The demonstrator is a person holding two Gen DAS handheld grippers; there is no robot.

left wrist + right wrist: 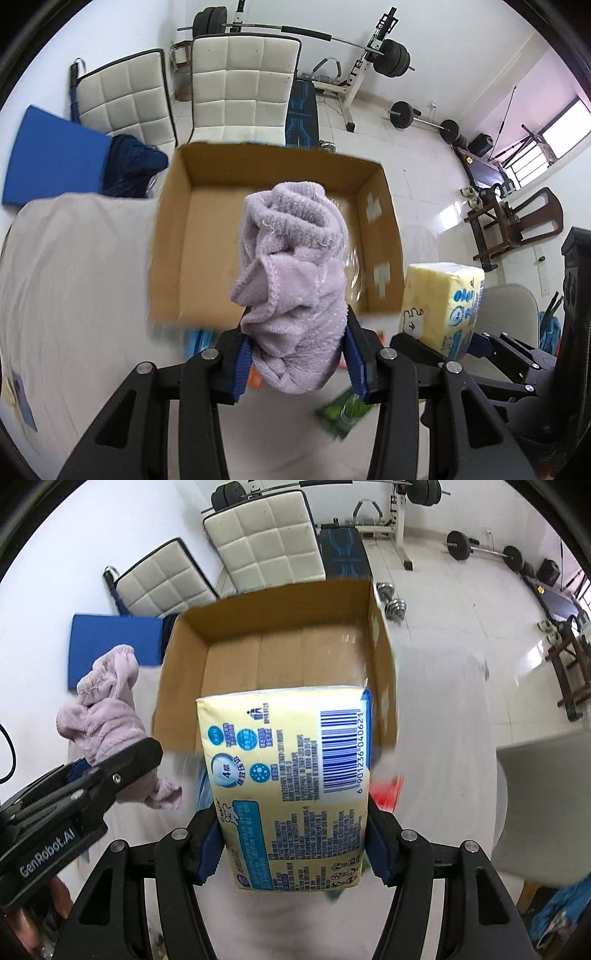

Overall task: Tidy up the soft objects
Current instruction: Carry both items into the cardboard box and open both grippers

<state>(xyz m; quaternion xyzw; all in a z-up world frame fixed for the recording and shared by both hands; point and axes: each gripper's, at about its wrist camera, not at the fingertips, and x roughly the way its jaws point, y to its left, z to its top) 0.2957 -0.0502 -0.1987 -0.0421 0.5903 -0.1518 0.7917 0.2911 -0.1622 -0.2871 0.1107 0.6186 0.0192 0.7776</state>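
Observation:
My left gripper is shut on a bunched lilac towel and holds it in the air in front of an open, empty cardboard box. My right gripper is shut on a yellow tissue pack and holds it above the near edge of the same box. In the right wrist view the left gripper with the towel is at the left. In the left wrist view the tissue pack is at the right of the box.
The box stands on a table under a pale cloth. A green packet and a red item lie blurred on the cloth. White padded chairs, a blue mat and gym weights stand behind.

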